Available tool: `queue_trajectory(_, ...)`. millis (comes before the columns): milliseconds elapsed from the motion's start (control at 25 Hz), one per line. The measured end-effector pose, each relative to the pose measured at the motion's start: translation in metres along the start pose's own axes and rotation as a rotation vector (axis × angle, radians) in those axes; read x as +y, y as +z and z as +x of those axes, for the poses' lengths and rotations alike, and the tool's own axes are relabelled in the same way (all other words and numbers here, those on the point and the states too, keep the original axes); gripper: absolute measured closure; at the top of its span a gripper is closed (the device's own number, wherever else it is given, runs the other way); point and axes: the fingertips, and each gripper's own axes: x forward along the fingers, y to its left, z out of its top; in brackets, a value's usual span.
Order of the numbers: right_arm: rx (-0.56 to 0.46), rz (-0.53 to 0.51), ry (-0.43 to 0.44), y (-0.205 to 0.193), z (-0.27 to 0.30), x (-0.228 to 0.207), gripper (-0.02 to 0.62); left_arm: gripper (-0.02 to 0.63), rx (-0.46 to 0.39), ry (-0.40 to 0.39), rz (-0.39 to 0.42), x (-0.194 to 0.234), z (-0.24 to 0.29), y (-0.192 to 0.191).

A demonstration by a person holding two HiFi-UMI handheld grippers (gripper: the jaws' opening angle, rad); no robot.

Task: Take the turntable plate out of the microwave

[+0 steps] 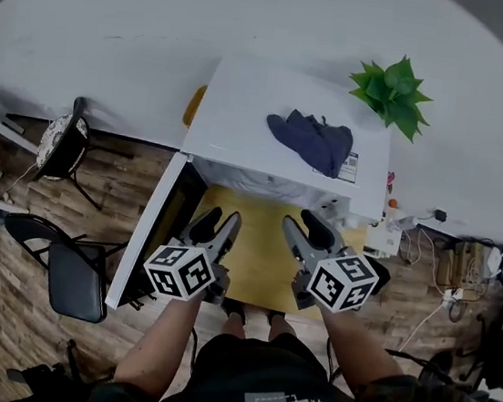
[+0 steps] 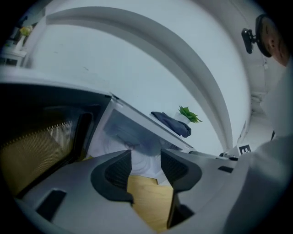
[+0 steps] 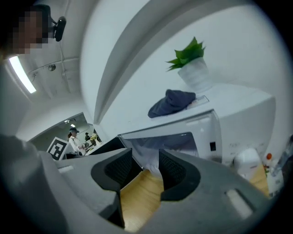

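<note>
The white microwave (image 1: 290, 118) stands on a wooden table (image 1: 257, 261) with its door (image 1: 151, 228) swung open to the left. Through the opening, in the left gripper view, the pale round turntable plate (image 2: 139, 160) shows faintly as blurred rings on the cavity floor. In the head view the cavity is hidden under the microwave's top. My left gripper (image 1: 221, 224) (image 2: 145, 169) and right gripper (image 1: 298, 229) (image 3: 145, 167) hover side by side over the table in front of the opening (image 3: 169, 141). Both are open, with nothing between the jaws.
A dark blue cloth (image 1: 313, 141) lies on the microwave's top, and a green potted plant (image 1: 392, 93) stands behind it at the right. Black chairs (image 1: 76, 278) and a stool (image 1: 62, 138) stand on the floor at the left. Cables (image 1: 464, 260) lie at the right.
</note>
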Motion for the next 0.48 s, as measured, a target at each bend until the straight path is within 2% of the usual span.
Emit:
queue_trajectory(120,0.020,0.035,-0.019,-0.023,0.011,-0.015,0.428,0.420,0.022,0.020,-0.060,0.015,0.012,-0.018)
queue_trajectory(280,0.043,0.094,-0.035,-0.049,0.026,-0.033,0.428,0.420,0.066,0.028,-0.034,0.026,0.030,-0.039)
queue_trajectory(400,0.059,0.206,-0.041,-0.068,0.037,-0.046,0.427,0.420,0.078,0.031,-0.122,0.039,0.044,-0.052)
queue_trajectory(480,0.051,0.280,-0.044,-0.078,0.044,-0.055,0.401,0.420,0.073,0.036,-0.195,0.052,0.054,-0.057)
